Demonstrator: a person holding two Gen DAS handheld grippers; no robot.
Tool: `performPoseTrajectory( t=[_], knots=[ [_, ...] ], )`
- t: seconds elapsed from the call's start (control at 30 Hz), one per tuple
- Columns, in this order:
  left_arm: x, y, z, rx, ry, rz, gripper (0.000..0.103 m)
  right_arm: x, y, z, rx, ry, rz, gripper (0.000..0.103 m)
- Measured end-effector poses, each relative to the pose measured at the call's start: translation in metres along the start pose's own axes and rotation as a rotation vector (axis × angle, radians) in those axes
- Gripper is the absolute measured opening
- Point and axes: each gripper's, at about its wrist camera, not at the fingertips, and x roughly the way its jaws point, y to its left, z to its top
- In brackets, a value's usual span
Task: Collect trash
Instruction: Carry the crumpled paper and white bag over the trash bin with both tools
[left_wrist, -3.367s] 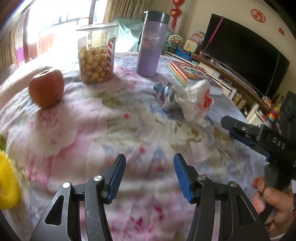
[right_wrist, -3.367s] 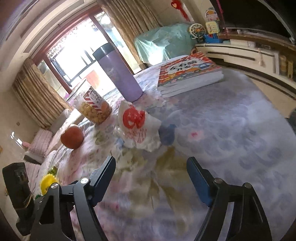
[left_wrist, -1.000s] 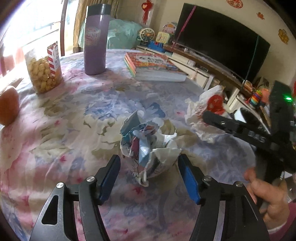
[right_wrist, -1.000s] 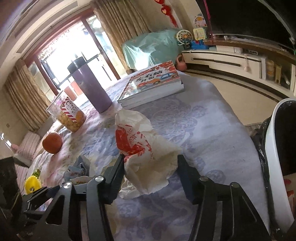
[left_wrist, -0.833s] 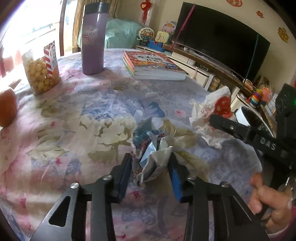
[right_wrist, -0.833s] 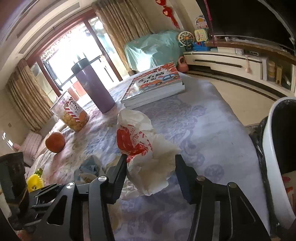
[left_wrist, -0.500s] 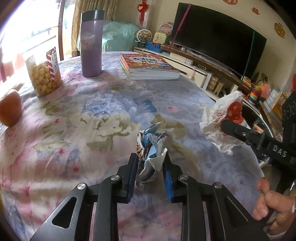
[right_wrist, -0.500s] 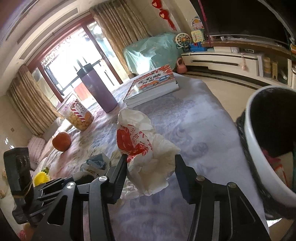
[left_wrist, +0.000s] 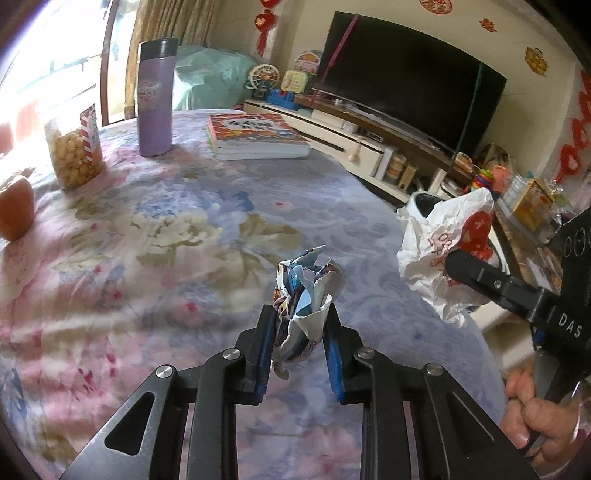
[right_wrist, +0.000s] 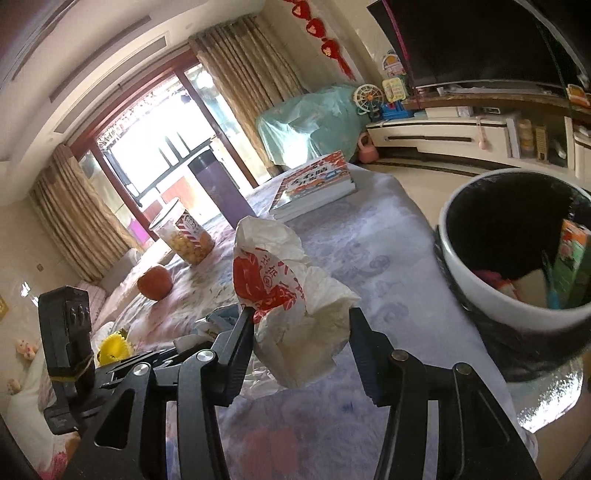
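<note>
Living room, daylight from tall windows, dark television (left_wrist: 410, 74) on far wall. Round bench (left_wrist: 155, 236) under floral cloth, bearing: purple tumbler (left_wrist: 155, 98) upright; stack of books (left_wrist: 256, 136) just beside it; clear jar of snacks (left_wrist: 74, 147) nearer the window side; orange fruit (left_wrist: 14, 212) at the rim.

Left tongs (left_wrist: 299, 334): closed on crumpled printed wrapper (left_wrist: 304, 295), both blue pads pressed against its lower part, upper part flaring above the tips. Wrapper held clear of the cloth, over the bench near its edge.

Right tongs (right_wrist: 301, 343): gripping crumpled white bag with red print (right_wrist: 284, 295), pads pressed to either side of the bulk; bag raised over the bench edge, loose end hanging below. Seen also in left wrist view, at right, with a hand (left_wrist: 535, 417) on the handle.

Trash bin (right_wrist: 476, 273): white rim, black liner, standing just beyond the bench edge, to the right of the held bag in right wrist view. Contents visible: a green and orange carton and other scraps. Neither held item inside the bin.

Yellow object (right_wrist: 110, 347) low at left of right wrist view, identity unclear.
</note>
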Motion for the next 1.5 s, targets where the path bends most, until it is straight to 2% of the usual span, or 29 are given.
performPoseTrajectory(
  t=[0.4, 0.83, 1.5],
  knots=[
    [-0.001, -0.040, 0.001, 0.058, 0.007, -0.059, 0.023, -0.034, -0.023, -0.008, 0.033, -0.025, -0.049, 0.051],
    [0.005, -0.084, 0.019, 0.134, -0.008, -0.119, 0.023, -0.064, -0.050, -0.004, 0.067, -0.076, -0.111, 0.051],
    [0.040, -0.129, 0.042, 0.203, 0.006, -0.160, 0.023, -0.095, -0.098, 0.014, 0.125, -0.132, -0.171, 0.051]
  ],
)
